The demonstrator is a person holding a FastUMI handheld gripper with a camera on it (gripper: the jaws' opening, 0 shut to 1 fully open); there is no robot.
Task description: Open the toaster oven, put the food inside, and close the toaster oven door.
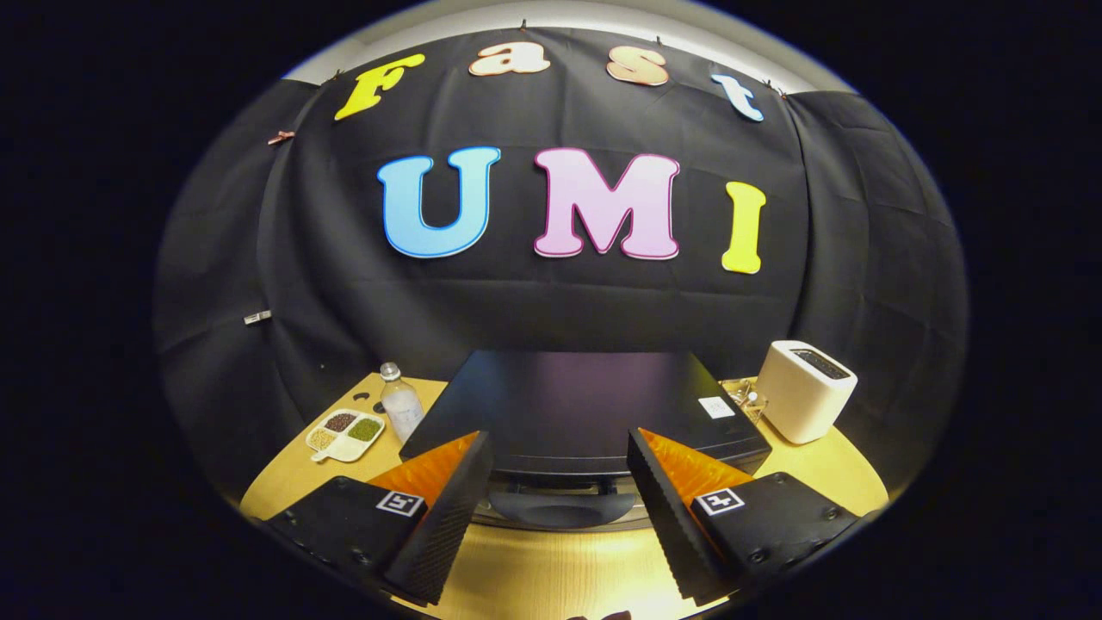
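Black cloth wall behind a wooden surface (551,573); the oven (585,409) sits dead centre, dark top facing up, its handle (560,506) showing low between the fingers, door looks closed; gripper (560,482) is spread wide, fingers either side of the handle and pinching nothing; off to the left there's a divided tray (344,435) with some grains or beans in it, and a clear bottle (400,403) just beside it; right of the oven stands a white toaster (805,392), with something glassy tucked between the two, too small to make out.

tool (560,482), ribbed wedge fingers (448,508), square marker tags, screws
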